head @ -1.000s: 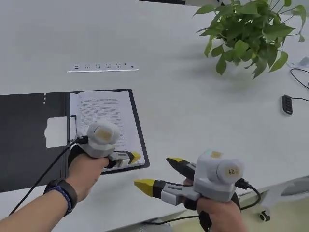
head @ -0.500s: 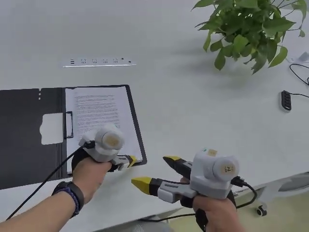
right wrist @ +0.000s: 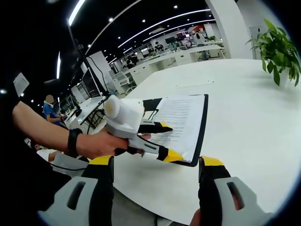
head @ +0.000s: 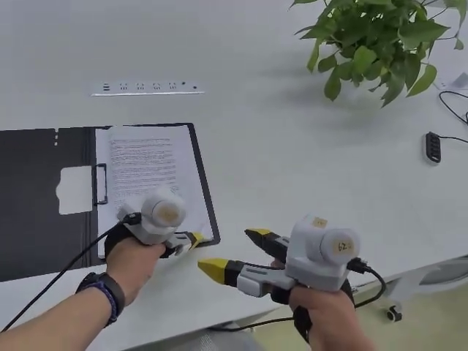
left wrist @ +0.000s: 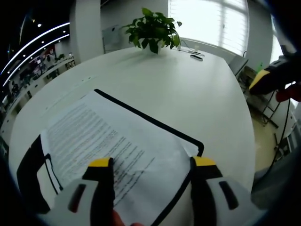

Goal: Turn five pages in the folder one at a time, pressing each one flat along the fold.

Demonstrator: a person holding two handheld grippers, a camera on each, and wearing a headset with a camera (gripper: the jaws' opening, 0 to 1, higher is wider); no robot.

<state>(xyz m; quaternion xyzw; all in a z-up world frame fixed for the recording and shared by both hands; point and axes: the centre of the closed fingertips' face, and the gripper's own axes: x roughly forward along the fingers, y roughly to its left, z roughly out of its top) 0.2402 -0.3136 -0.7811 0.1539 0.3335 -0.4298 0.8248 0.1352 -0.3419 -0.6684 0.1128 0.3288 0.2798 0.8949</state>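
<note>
White round table (head: 292, 161) in an open-plan office, with a potted plant (head: 373, 44) at the far right and a socket strip (head: 146, 88) set into the top. Black folder (head: 29, 241) lies open at front left, the stack of printed pages on its right half, top page (head: 150, 164) flat. Left cover carries no turned sheets that I can see, so I judge the first turn is not yet made. Left gripper (head: 194, 238) is at the near right corner of the top page, jaws wide, holding nothing. Right gripper (head: 234, 251) hovers off the folder to its right, near the table edge, also wide and empty. Step in hand, by my reading, is setting up to catch that corner. Next move calls for closing on the top sheet alone, carrying it over to the left cover, then pressing along the fold. In the head view the gripper body hides the left jaws. The left gripper view shows that page corner lying between them. The right gripper view shows the left gripper (right wrist: 169, 141) side-on, one jaw over the page and the other at the folder's near edge.
</note>
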